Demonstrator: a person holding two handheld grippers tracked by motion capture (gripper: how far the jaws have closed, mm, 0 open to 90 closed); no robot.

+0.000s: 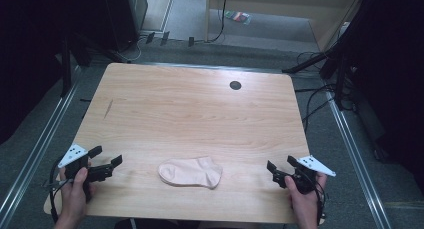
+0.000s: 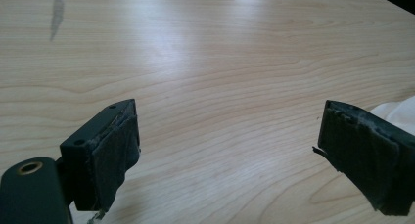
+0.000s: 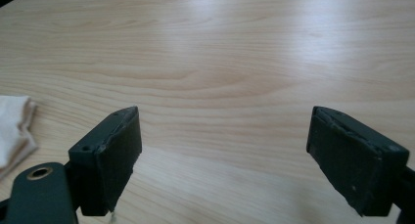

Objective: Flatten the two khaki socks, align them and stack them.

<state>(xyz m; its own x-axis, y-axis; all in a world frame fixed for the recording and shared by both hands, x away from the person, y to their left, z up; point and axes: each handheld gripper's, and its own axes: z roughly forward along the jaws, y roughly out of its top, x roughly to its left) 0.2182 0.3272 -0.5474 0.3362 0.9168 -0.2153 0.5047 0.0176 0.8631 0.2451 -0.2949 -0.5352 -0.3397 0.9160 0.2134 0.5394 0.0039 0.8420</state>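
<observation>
Pale pink sock [image 1: 190,172] — flat, sideways

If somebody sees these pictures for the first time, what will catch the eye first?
A pale pink sock lies flat near the front edge of the wooden table, midway between the two grippers. The left gripper and right gripper rest on either side, jaws open and apart from the sock. A small dark hole marks the far side.
</observation>
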